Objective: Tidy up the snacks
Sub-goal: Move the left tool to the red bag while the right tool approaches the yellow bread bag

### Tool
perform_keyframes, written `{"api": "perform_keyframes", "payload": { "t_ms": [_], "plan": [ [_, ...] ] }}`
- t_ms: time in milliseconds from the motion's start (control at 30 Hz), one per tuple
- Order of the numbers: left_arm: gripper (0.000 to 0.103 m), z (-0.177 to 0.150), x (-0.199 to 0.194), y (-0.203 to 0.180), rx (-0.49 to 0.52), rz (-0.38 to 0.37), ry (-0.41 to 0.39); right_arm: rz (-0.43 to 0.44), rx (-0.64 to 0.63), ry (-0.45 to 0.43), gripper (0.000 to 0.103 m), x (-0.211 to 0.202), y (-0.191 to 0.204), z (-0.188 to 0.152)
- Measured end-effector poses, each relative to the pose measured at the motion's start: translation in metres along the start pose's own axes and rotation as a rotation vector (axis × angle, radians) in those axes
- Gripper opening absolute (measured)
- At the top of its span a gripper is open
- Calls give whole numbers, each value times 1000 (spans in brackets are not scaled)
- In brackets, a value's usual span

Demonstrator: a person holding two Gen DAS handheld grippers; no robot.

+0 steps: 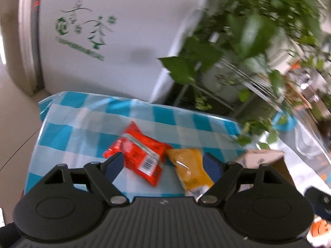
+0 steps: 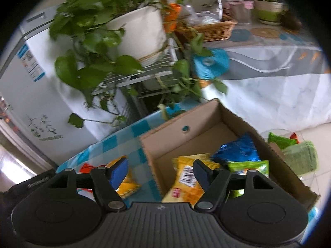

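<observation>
The left gripper (image 1: 163, 165) hangs wide apart and empty above a red plastic snack packet (image 1: 137, 152) and a yellow snack pouch (image 1: 190, 168) lying on the blue-checked tablecloth (image 1: 82, 128). The right gripper (image 2: 160, 172), likewise parted and empty, straddles the wall of a brown cardboard box (image 2: 186, 132) holding yellow, blue and green packets.

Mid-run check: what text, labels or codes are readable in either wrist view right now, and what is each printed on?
No text can be quoted; all of it is blurred.
White panel: green logo and lettering, unreadable.
Red snack packet: barcode and white print, digits too small.
Yellow packet in the cardboard box: QR-like code and red mark, unreadable.
Blue-edged sticker on the white appliance: print too small.
</observation>
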State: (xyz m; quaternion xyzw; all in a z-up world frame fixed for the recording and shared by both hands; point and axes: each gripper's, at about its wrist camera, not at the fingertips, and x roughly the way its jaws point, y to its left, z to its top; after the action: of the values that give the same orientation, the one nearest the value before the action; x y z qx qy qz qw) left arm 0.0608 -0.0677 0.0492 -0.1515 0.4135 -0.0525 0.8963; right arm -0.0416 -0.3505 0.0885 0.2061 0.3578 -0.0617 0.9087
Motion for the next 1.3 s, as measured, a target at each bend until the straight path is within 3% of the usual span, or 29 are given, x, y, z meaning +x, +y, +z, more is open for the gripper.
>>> {"api": "perform_keyframes", "payload": {
  "t_ms": [267,467,733,900,1000,1133,1300],
  "plan": [
    [86,15,39,22,-105,104,23,51,-28,39,75,11,24,-4],
    [86,19,72,21,-120,166,51,73,-42,46,76,16,34,-5],
    [86,20,111,18,-89,304,63,81,-52,41,76,16,38,-5],
    [91,18,115,18,-40,300,58,88,-49,53,76,21,40,-5],
    [91,16,108,20,41,300,65,89,-54,61,76,25,43,-5],
    [94,13,91,31,132,298,101,95,-64,69,76,29,51,-7],
    [93,13,73,47,175,309,151,107,-56,102,76,42,57,-10]
  ]
}}
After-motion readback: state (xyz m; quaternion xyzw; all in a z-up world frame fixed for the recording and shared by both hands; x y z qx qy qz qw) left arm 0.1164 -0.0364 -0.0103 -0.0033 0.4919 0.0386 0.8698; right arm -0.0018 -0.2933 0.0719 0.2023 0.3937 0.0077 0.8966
